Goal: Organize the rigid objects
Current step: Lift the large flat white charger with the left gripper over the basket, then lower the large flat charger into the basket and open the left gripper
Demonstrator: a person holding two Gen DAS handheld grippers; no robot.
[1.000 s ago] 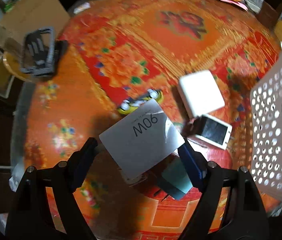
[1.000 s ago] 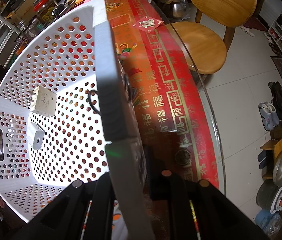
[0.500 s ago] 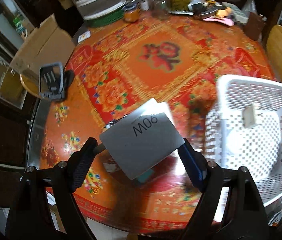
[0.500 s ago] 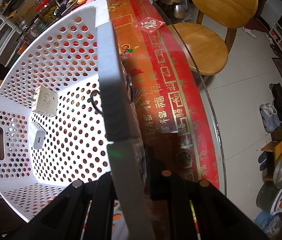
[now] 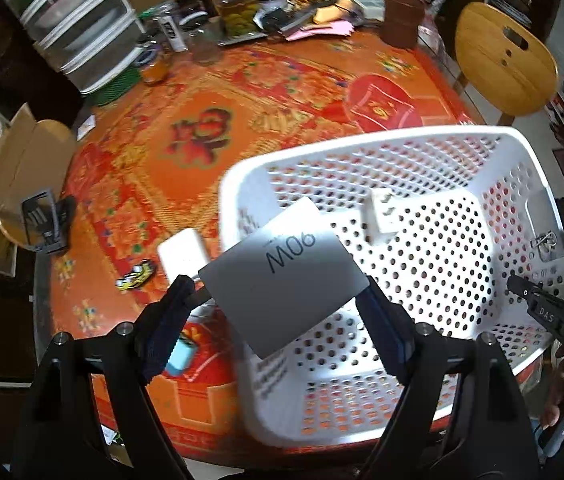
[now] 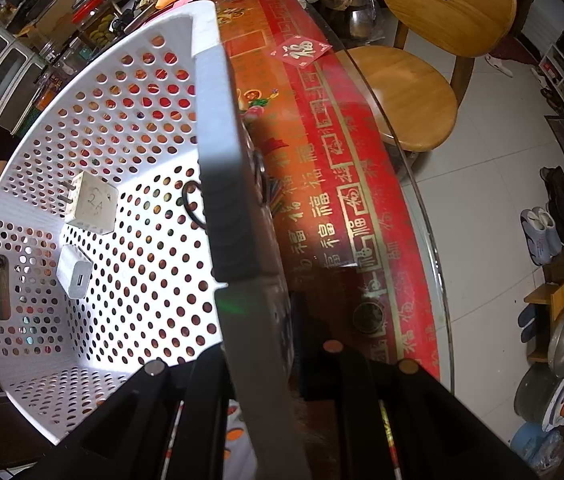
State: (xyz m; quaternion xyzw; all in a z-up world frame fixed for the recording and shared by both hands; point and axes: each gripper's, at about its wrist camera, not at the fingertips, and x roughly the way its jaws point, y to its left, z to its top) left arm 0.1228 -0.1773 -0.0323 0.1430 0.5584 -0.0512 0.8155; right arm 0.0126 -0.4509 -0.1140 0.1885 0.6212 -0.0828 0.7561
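Note:
My left gripper [image 5: 277, 312] is shut on a grey 90W charger [image 5: 282, 280] and holds it above the near left rim of the white perforated basket [image 5: 434, 136]. Two white chargers lie inside the basket: one marked 2A [image 6: 91, 202] and a smaller one [image 6: 75, 276]. My right gripper [image 6: 257, 320] is shut on the basket's right rim [image 6: 217, 152]; it shows at the right edge of the left wrist view [image 5: 538, 308]. On the table left of the basket lie a white box [image 5: 182, 254], a yellow toy car [image 5: 135, 276] and a teal charger [image 5: 179, 358].
The round table [image 5: 201, 128] has an orange-red patterned cloth under glass. Jars, drawers and clutter crowd its far side [image 5: 233, 4]. A black holder [image 5: 43, 220] sits at the left edge. Wooden chairs [image 6: 422, 76] stand to the right.
My left gripper has carried the 90W charger up and to the right, from over the table to over the basket's left rim. The right gripper has kept its hold on the basket rim.

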